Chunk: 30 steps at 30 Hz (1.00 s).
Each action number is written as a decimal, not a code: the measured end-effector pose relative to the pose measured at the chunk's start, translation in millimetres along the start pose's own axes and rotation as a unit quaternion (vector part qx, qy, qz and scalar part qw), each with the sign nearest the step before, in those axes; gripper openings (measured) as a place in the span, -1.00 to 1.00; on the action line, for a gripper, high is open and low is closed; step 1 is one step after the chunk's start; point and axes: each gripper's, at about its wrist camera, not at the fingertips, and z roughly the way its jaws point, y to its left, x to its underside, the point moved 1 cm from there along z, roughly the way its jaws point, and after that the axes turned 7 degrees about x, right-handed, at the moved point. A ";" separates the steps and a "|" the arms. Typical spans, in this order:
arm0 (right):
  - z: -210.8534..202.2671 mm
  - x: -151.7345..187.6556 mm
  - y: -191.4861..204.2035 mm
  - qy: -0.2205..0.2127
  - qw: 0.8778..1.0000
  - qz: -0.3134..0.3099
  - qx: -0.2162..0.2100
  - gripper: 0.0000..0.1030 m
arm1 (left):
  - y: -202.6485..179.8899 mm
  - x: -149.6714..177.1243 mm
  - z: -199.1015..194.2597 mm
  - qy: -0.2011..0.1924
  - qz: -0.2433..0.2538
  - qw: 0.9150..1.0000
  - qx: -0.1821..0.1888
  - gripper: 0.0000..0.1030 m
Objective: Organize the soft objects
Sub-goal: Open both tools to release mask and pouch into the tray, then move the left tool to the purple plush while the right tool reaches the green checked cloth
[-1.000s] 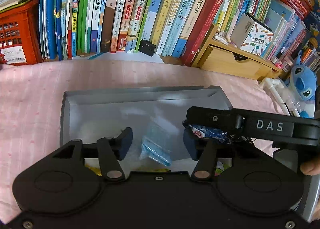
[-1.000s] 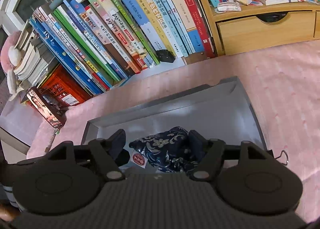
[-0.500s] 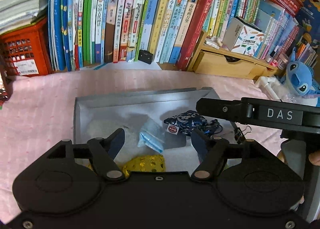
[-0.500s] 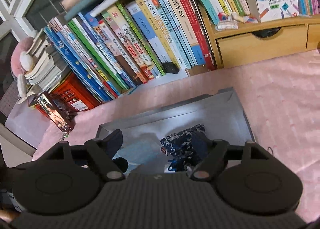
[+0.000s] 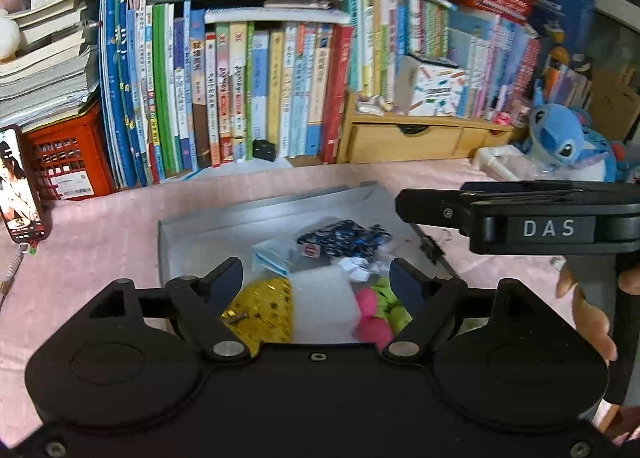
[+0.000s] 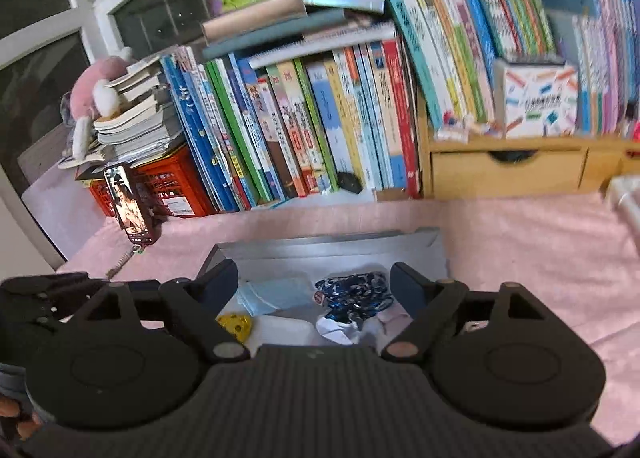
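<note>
Fingers of both the left gripper (image 5: 316,278) and right gripper (image 6: 314,282) are spreading apart (nothing between them) above the shallow grey cardboard box (image 5: 256,217) holding a dark blue floral fabric pouch (image 5: 340,238).

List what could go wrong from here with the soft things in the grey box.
1. The box is shallow and filling up; the dark floral pouch lies near its far wall and might slide out if bumped.
2. Both grippers, left and right, hang close together with jaws opening and nothing between them; they could knock each other.
</note>
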 end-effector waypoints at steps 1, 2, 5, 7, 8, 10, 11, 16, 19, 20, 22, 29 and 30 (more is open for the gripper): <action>-5.3 2.1 0.4 -0.006 1.000 -0.006 -0.001 0.74 | -3.3 3.4 -4.8 -0.005 0.001 1.000 0.003 0.55; -10.9 4.7 1.3 -0.013 1.000 -0.011 -0.001 0.74 | -7.4 7.1 -9.9 -0.010 0.004 1.000 0.003 0.55; -27.8 14.5 1.9 -0.035 0.999 -0.024 -0.006 0.74 | -17.8 19.4 -25.0 -0.030 0.015 0.999 0.004 0.56; -36.8 20.3 1.7 -0.046 0.998 -0.029 -0.008 0.74 | -23.6 27.8 -34.4 -0.044 0.019 0.999 0.005 0.57; -40.8 23.4 1.2 -0.051 0.998 -0.032 -0.009 0.74 | -26.5 32.5 -39.3 -0.052 0.020 0.998 0.008 0.58; -48.8 29.8 1.0 -0.060 0.997 -0.038 -0.011 0.75 | -31.6 41.4 -46.8 -0.064 0.020 0.998 0.011 0.59; -52.6 32.9 0.8 -0.064 0.997 -0.041 -0.011 0.75 | -35.0 46.5 -50.9 -0.070 0.021 0.997 0.012 0.60; -68.4 48.5 -0.4 -0.080 0.995 -0.053 -0.012 0.75 | -50.7 70.4 -64.6 -0.095 0.035 0.995 0.008 0.61; -78.1 57.7 -3.1 -0.091 0.994 -0.056 -0.009 0.76 | -56.5 85.3 -70.6 -0.103 0.032 0.994 0.009 0.61; -81.0 60.4 -5.0 -0.094 0.994 -0.055 -0.010 0.76 | -57.6 89.5 -72.5 -0.106 0.031 0.994 0.010 0.61; -86.3 66.0 -9.2 -0.098 0.994 -0.051 -0.012 0.76 | -60.6 99.7 -76.9 -0.114 0.028 0.993 0.009 0.61; -99.0 83.7 -26.1 -0.105 0.994 -0.041 -0.002 0.77 | -66.3 132.6 -87.8 -0.138 0.013 0.990 -0.009 0.63; -99.9 86.0 -29.3 -0.106 0.994 -0.039 0.001 0.77 | -66.6 136.2 -88.2 -0.140 0.010 0.990 -0.010 0.63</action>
